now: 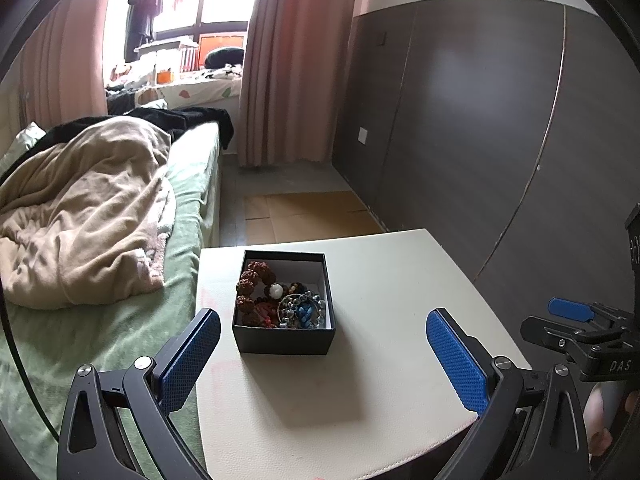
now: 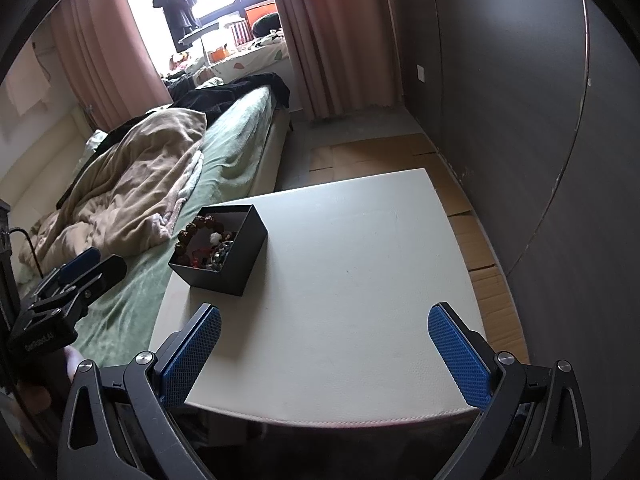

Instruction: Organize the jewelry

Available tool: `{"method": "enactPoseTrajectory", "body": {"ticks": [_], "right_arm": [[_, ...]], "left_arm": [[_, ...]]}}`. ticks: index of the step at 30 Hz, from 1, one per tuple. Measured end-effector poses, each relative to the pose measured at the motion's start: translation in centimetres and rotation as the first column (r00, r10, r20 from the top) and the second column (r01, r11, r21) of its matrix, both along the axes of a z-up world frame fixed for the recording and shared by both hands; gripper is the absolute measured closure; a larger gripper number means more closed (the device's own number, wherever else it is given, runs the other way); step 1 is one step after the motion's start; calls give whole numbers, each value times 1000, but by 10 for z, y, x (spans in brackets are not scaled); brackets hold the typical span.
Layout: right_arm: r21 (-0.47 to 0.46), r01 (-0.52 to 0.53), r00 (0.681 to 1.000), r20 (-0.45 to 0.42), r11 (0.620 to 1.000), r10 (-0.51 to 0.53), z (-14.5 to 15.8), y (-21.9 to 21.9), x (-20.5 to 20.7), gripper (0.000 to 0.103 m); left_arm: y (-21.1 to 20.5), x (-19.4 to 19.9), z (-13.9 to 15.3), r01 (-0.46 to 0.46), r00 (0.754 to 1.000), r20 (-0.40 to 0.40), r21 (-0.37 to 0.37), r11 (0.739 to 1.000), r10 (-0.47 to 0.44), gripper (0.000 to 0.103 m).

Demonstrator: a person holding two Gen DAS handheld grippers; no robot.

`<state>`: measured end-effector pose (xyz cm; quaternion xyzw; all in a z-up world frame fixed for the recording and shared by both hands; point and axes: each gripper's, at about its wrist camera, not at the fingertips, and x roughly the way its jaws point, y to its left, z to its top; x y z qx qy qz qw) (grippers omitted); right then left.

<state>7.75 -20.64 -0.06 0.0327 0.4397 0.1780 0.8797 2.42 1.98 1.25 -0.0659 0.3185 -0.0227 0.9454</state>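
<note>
Where the box (image 2: 224,252) wall rises, its jewelry (image 2: 208,246) hides.

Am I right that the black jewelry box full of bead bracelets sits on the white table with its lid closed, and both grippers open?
Not quite: the black jewelry box has no lid on; the left wrist view shows the bead bracelets inside. It does sit on the white table, and the left gripper and right gripper are open.

Black jaws, blue textured pads (image 1: 456,356)
</note>
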Motion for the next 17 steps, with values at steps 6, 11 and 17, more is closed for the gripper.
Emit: {"method": "enactPoseTrajectory", "body": {"ticks": [6,11,17], "right_arm": [[-4,-1,1000,-4,1000,1,-3,0,0,0],[-13,3,1000,-11,1000,-3,-6,-1,0,0],[-14,7,1000,-17,1000,-7,-4,2,0,0]], "left_arm": [[-2,0,-1,13,1000,3,3,1000,-13,0],[-4,-2,-1,23,1000,12,14,1000,-23,0],[-4,-2,-1,34,999,8,12,999,-34,0]]}}
